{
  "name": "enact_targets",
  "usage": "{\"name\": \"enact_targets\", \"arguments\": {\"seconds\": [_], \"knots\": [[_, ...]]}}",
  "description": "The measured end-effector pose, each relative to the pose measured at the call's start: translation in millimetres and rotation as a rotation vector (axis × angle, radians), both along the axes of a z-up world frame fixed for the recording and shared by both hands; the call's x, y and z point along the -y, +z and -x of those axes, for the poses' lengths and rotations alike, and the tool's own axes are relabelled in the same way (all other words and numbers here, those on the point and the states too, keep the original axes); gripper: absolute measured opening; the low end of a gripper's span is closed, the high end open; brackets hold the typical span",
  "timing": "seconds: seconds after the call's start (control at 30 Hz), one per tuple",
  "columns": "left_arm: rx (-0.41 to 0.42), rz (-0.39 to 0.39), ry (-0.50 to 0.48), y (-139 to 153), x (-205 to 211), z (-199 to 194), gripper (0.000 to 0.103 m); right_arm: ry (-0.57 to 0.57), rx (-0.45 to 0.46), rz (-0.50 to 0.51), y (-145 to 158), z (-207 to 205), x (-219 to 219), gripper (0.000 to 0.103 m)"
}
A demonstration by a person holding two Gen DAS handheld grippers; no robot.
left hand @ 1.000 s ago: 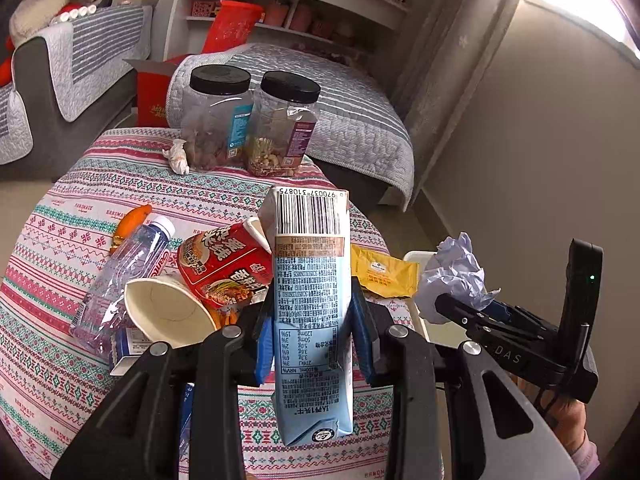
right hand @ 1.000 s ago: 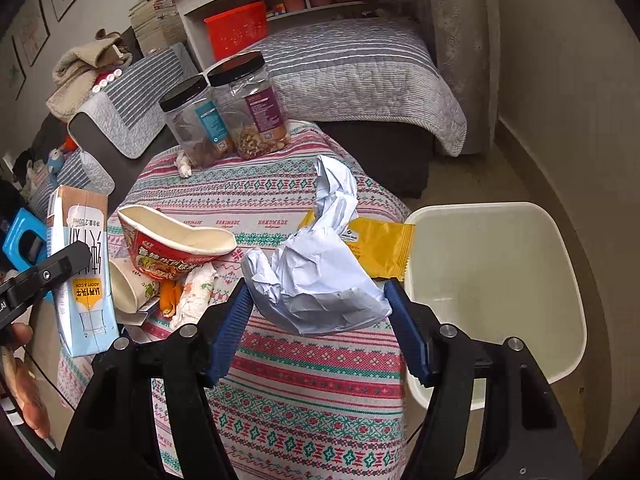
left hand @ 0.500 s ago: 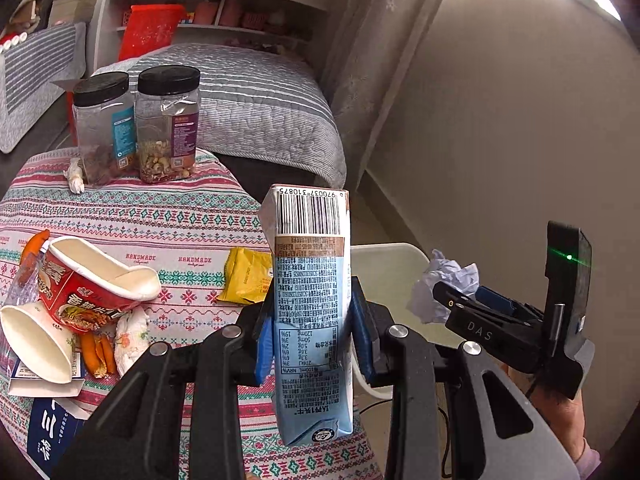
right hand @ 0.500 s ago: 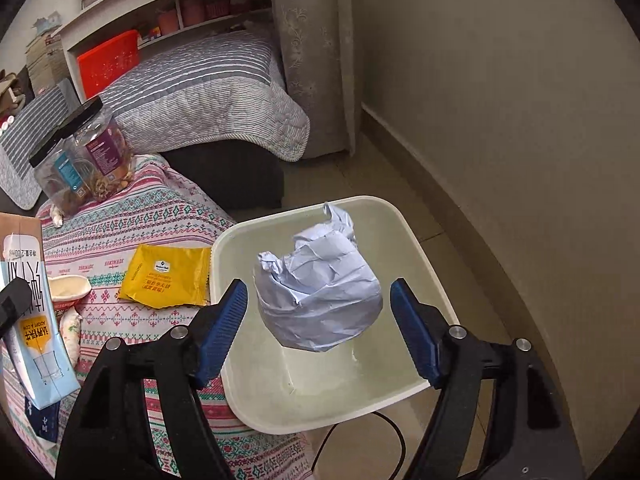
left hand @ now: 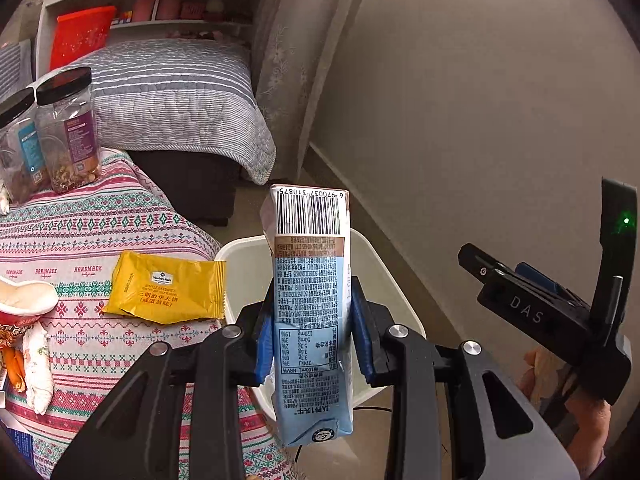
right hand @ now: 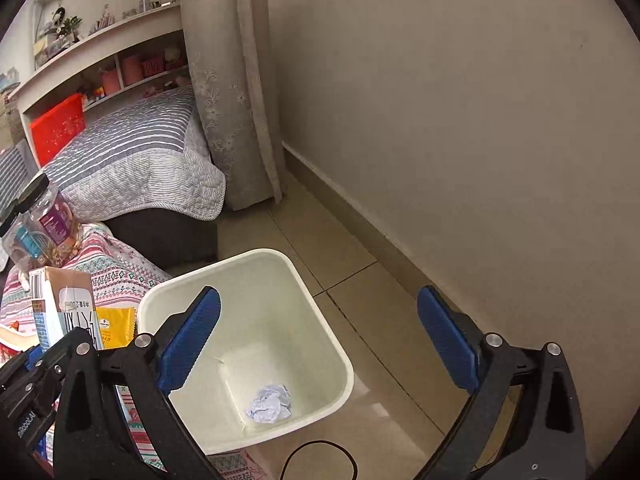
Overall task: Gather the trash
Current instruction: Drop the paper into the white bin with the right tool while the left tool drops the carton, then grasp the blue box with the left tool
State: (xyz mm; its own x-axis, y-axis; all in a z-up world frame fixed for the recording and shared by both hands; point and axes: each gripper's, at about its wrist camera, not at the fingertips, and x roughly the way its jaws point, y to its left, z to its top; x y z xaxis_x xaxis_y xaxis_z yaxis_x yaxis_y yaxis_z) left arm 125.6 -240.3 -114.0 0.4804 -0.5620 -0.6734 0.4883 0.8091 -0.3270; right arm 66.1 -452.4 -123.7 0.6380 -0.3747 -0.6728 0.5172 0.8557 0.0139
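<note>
The milk carton, barcode 6 970037 310875 uppermost, is clamped upright by the left gripper above the white bin, beside a yellow "Member's Mark" packet on a cloth printed "HANDMADE". The right gripper, marked "DAS", has just been opening and stands wide and empty. The crumpled paper, held a second ago, is now seen on the bin floor.
</note>
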Motion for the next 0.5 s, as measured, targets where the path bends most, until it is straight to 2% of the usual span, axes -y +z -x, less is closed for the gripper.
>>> {"name": "enact_targets", "arguments": {"seconds": [0.07, 0.13, 0.2, 0.3, 0.5], "knots": [[-0.010, 0.000, -0.006, -3, 7, -1, 0.037, -0.013, 0.007, 0.007, 1, 3, 4, 0.096], [-0.026, 0.009, 0.004, -5, 9, -1, 0.078, -0.023, 0.008, 0.011, 2, 6, 7, 0.096], [-0.014, 0.011, 0.025, -3, 6, 2, 0.081, -0.023, 0.000, 0.004, 1, 6, 8, 0.096], [0.000, -0.069, 0.065, -1, -1, 5, 0.081, -0.005, -0.006, -0.012, 1, 5, 4, 0.096], [-0.018, -0.152, 0.155, 4, -42, 4, 0.081, 0.104, -0.024, 0.030, 0, -5, -38, 0.096]]}}
